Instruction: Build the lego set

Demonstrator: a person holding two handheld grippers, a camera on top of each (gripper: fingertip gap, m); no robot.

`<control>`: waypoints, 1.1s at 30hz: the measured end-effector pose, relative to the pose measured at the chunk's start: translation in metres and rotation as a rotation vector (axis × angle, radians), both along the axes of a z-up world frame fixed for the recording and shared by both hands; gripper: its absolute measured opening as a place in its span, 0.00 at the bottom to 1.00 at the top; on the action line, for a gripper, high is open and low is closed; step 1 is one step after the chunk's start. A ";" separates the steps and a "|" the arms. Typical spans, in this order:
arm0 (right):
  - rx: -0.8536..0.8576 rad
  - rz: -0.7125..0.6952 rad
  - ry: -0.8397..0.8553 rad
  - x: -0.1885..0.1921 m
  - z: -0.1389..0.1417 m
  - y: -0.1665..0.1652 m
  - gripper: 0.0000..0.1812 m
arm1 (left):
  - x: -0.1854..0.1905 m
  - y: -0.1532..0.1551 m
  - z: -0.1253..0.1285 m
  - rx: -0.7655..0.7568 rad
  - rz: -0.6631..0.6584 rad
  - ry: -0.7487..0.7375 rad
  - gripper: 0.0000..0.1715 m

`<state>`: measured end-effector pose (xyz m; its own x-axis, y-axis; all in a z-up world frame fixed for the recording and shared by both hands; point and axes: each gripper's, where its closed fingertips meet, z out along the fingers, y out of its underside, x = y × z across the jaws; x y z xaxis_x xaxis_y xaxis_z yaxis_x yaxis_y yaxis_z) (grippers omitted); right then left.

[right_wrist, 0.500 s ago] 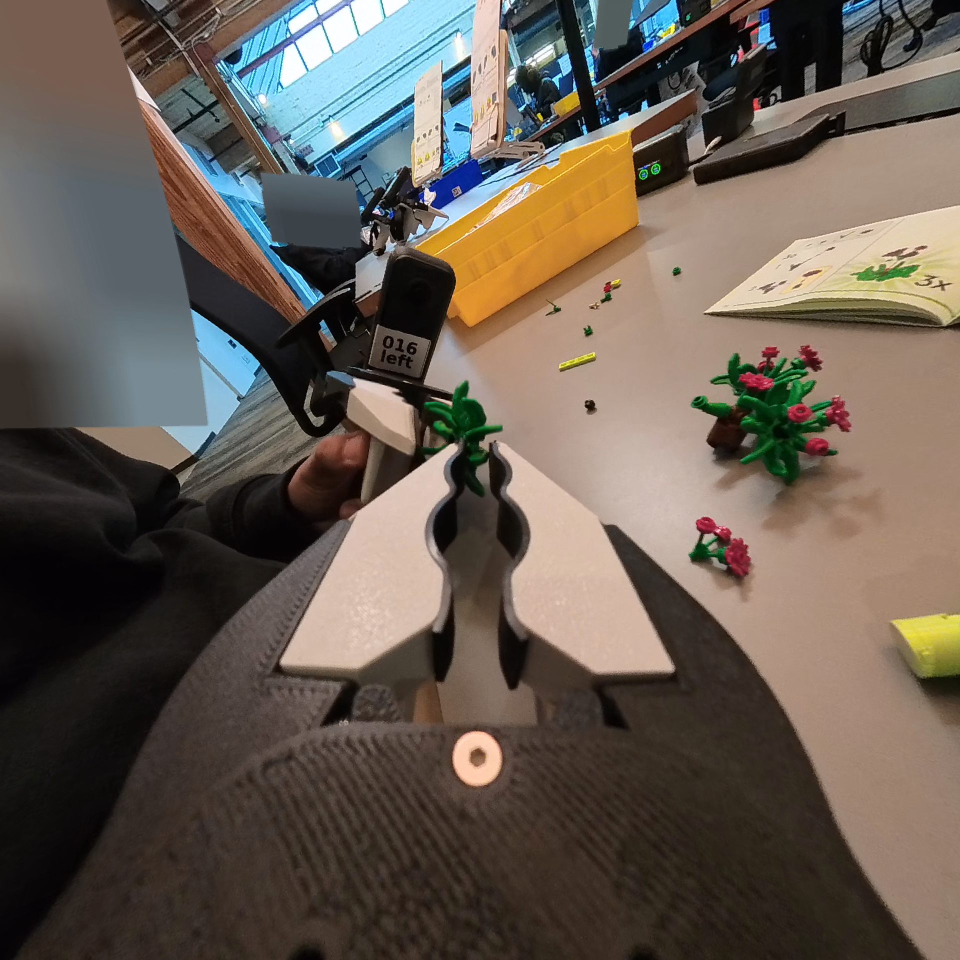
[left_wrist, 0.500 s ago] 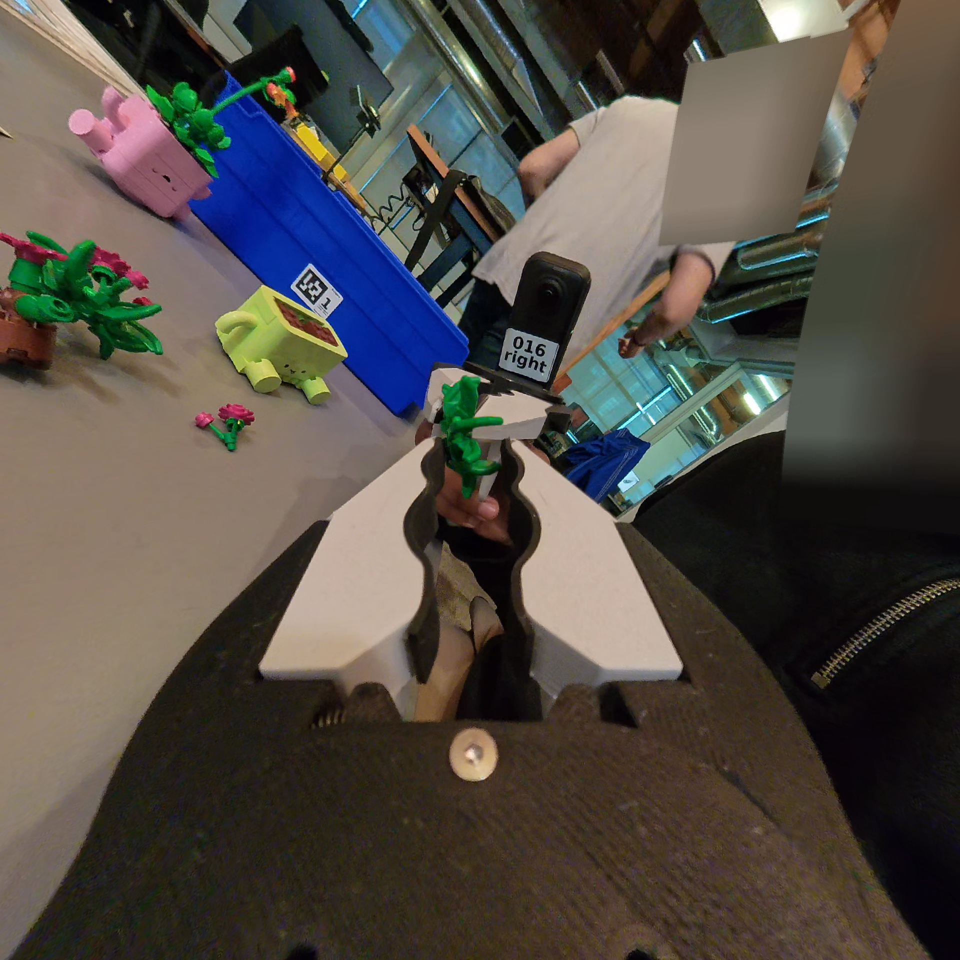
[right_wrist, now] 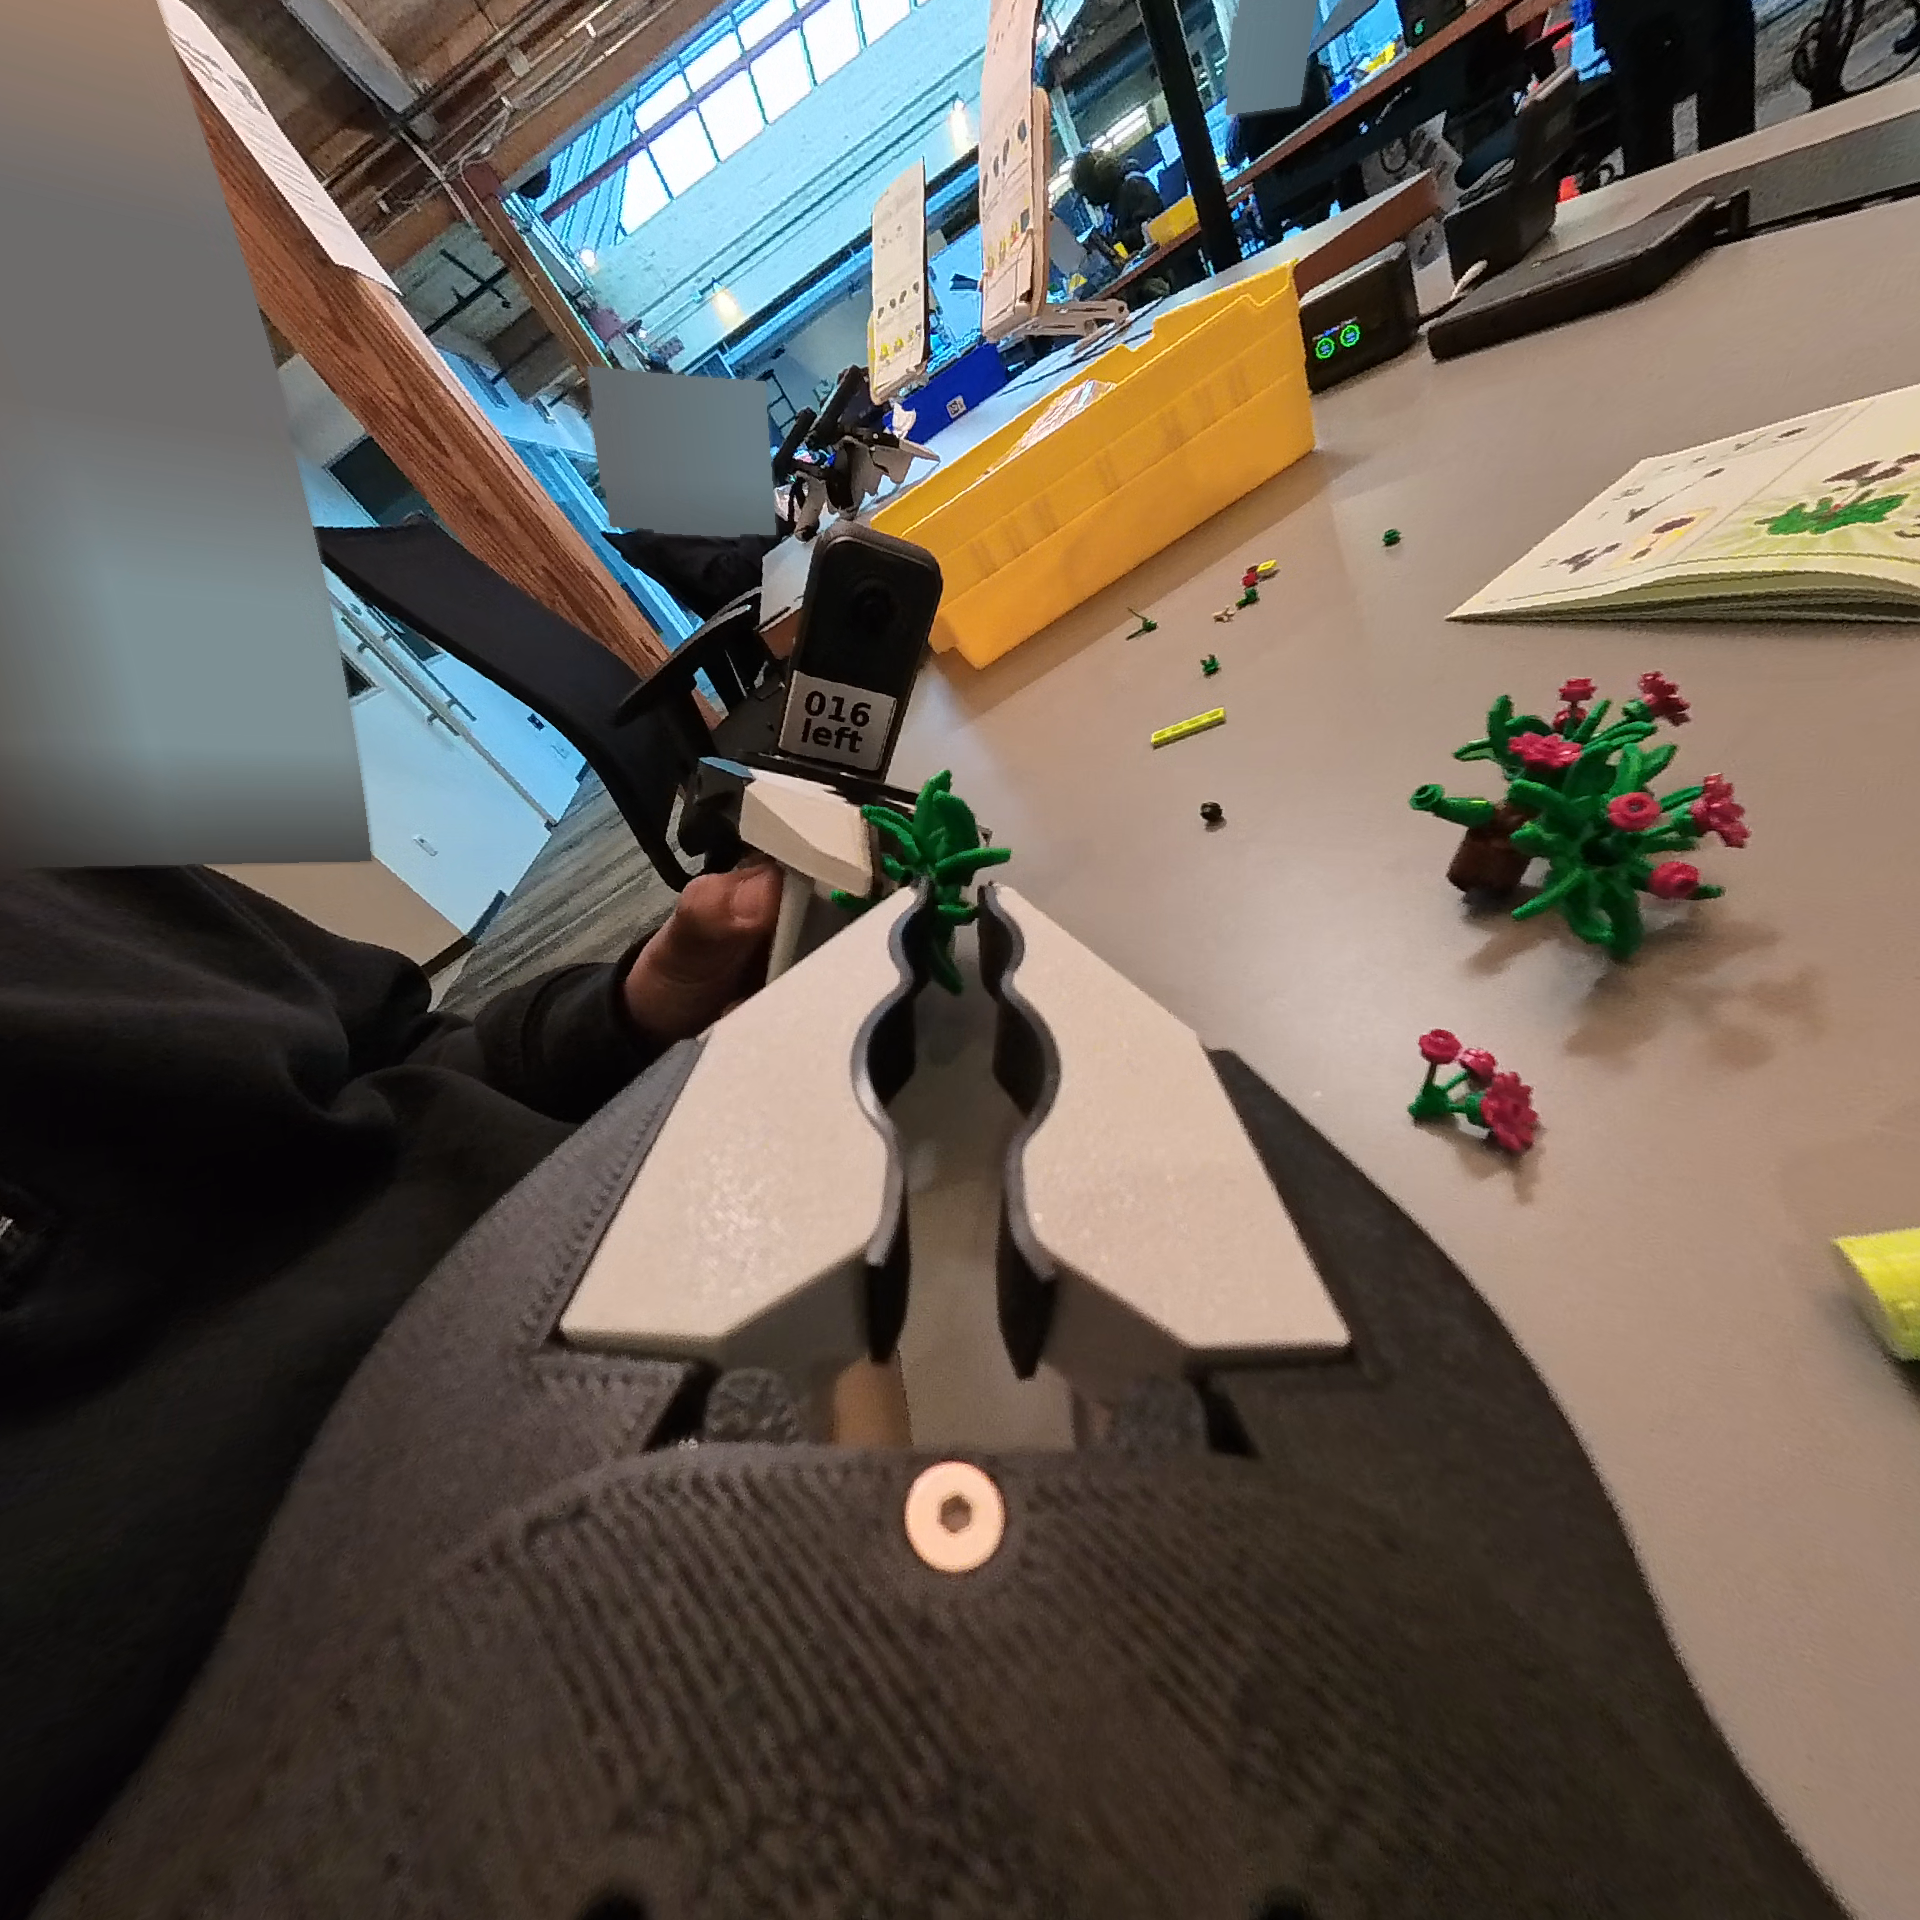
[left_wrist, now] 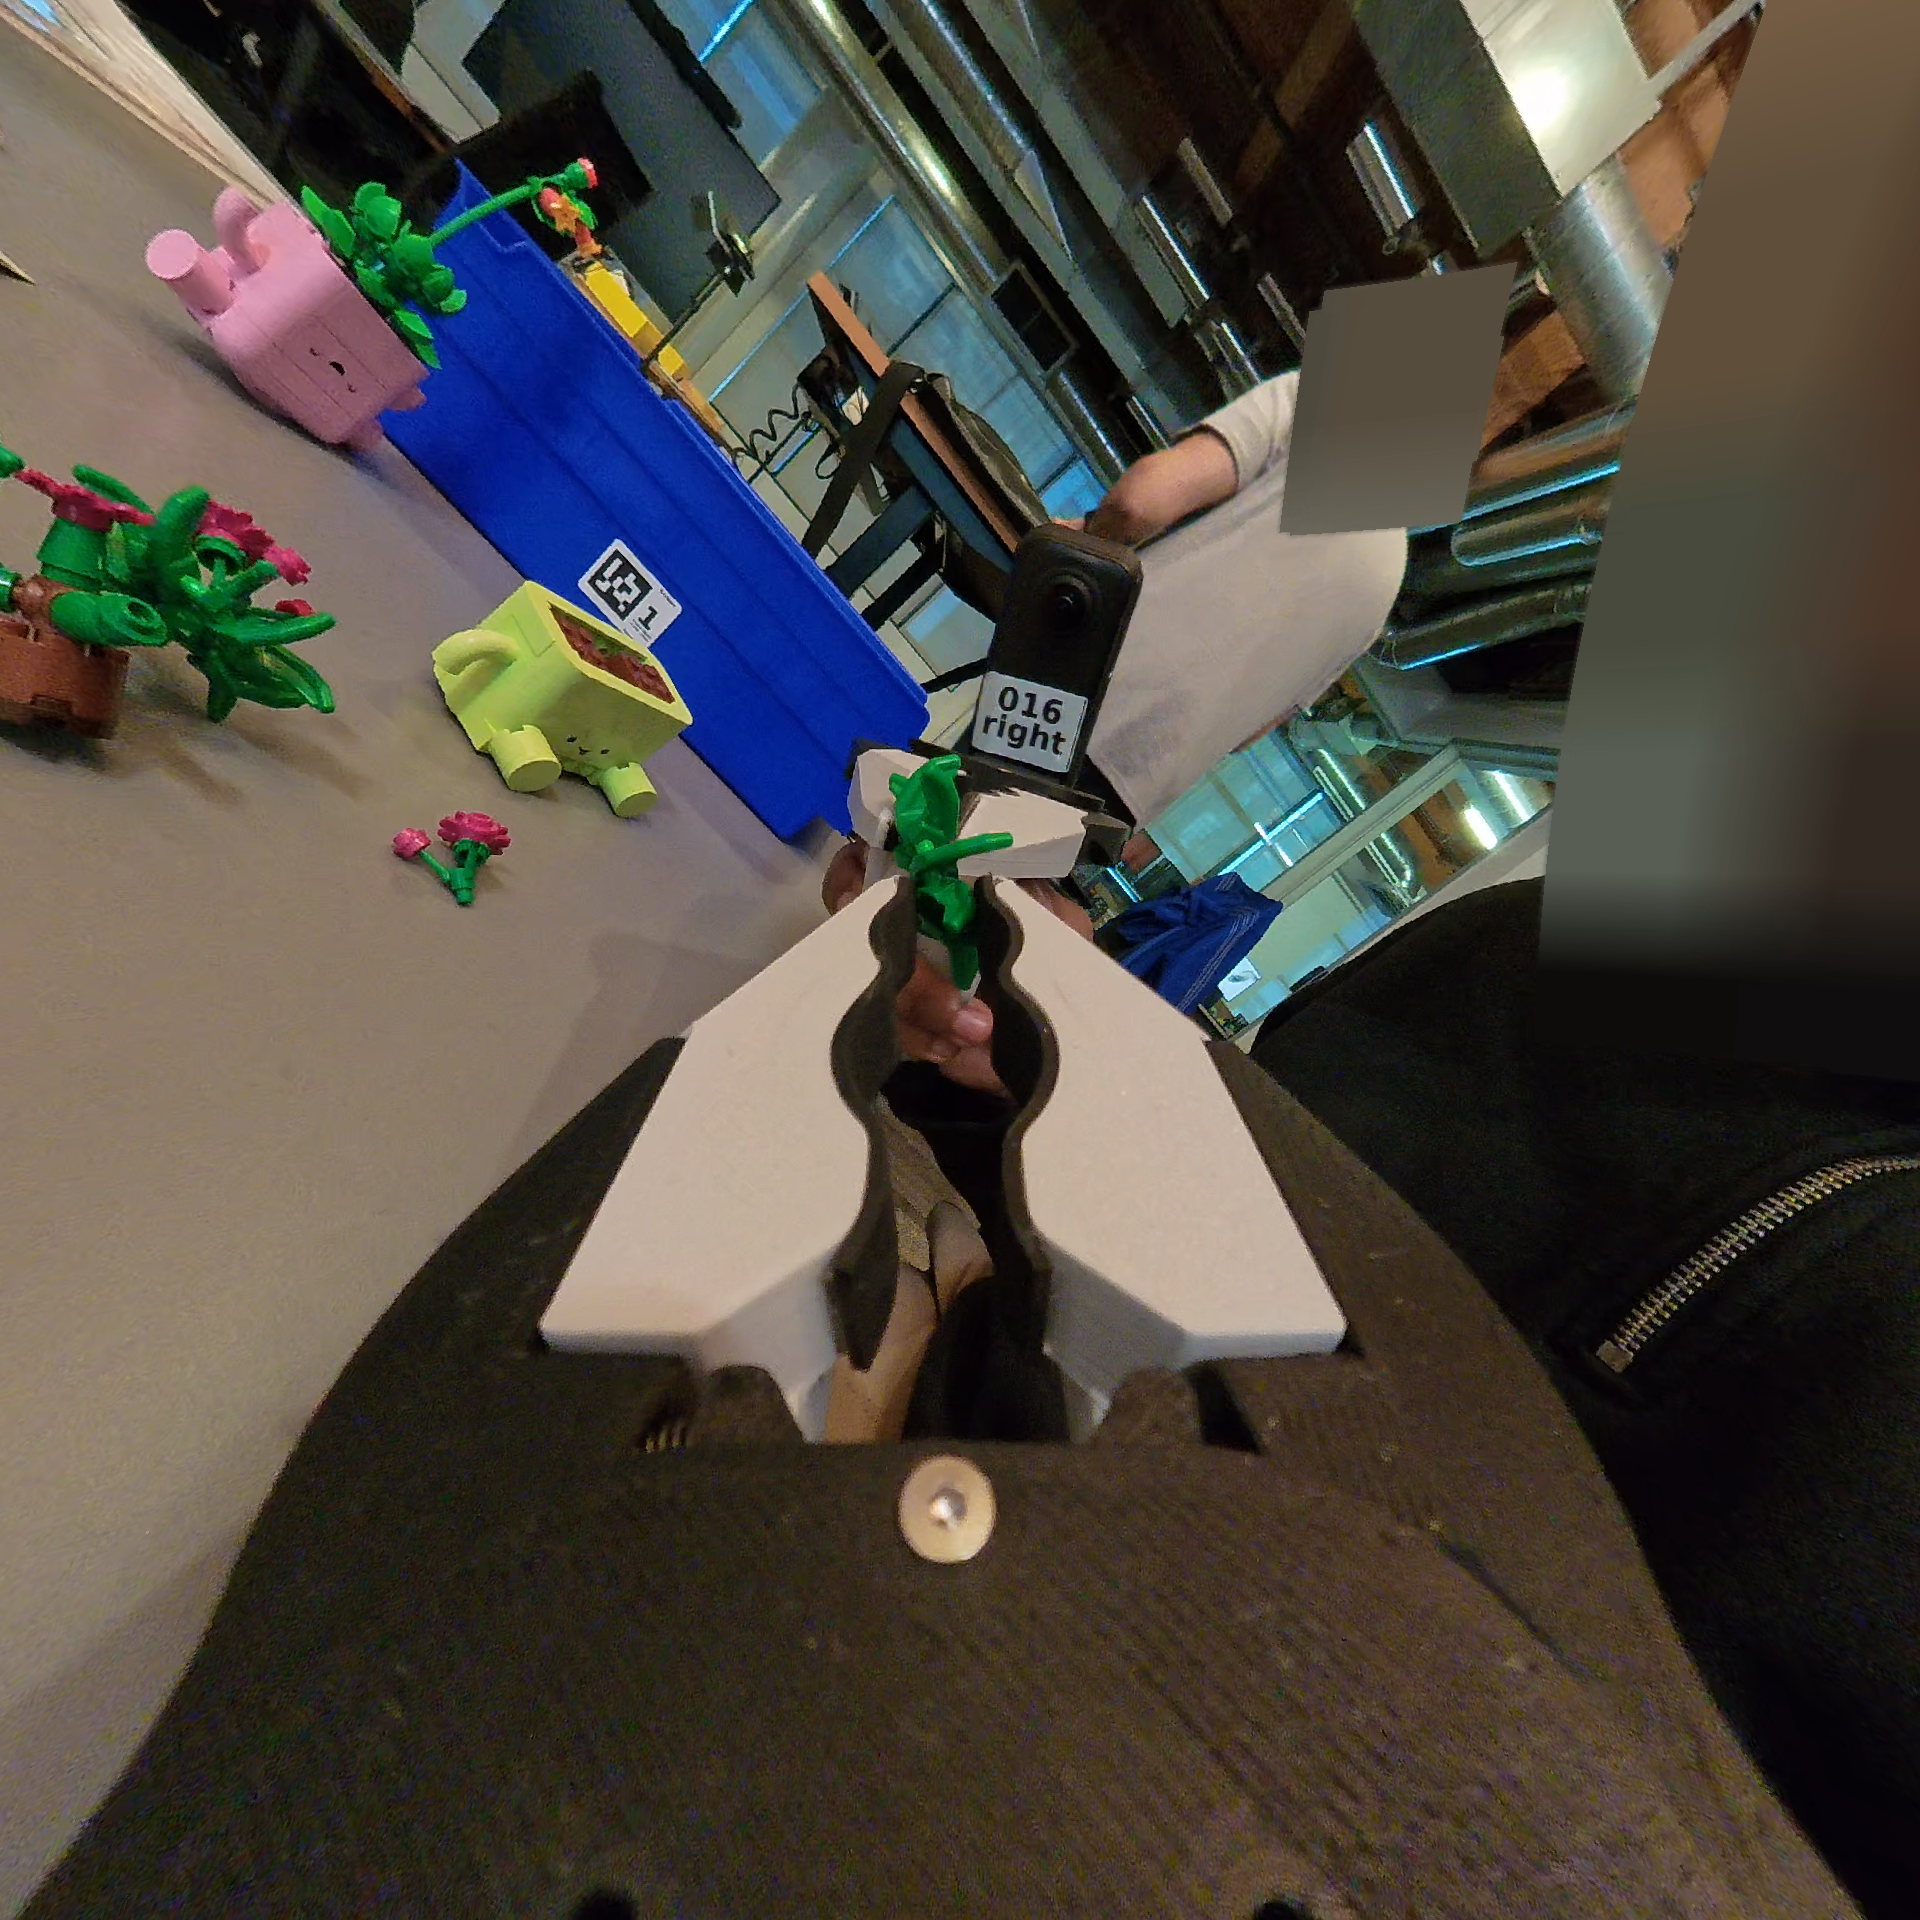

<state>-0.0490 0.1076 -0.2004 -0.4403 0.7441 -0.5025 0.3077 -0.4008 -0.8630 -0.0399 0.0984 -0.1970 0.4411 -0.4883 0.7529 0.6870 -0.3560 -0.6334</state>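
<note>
Grey tabletop (right_wrist: 1299,987); above it, left gripper (left_wrist: 940,914) and right gripper (right_wrist: 951,904) both clamp the green plastic leaf sprig (left_wrist: 935,852); mid-join, next press the pieces together.

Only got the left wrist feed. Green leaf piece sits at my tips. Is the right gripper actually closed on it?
Observer: The right wrist view shows the right gripper tips nearly together, with the green leaf piece between them.
Operator: Manual around?
Observer: Yes, an open instruction booklet lies on the table, beyond the flowering plant.
Operator: Spare parts?
Observer: Small loose pieces lie scattered beside a yellow bin.
</note>
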 end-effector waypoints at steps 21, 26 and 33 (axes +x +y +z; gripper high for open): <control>-0.093 0.027 0.031 0.001 0.006 0.000 0.05 | -0.002 0.001 0.000 0.000 0.009 0.000 0.04; -0.100 0.026 0.021 0.001 0.004 0.000 0.05 | 0.000 0.001 -0.002 -0.007 0.014 0.026 0.03; -0.180 0.056 0.006 0.001 0.004 -0.001 0.05 | 0.003 0.001 -0.004 -0.005 0.019 0.090 0.03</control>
<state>-0.0475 0.1071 -0.1963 -0.4823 0.6166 -0.6222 0.3285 -0.5311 -0.7810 -0.0373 0.0990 -0.2006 0.5163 -0.4756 0.7122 0.6342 -0.3465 -0.6912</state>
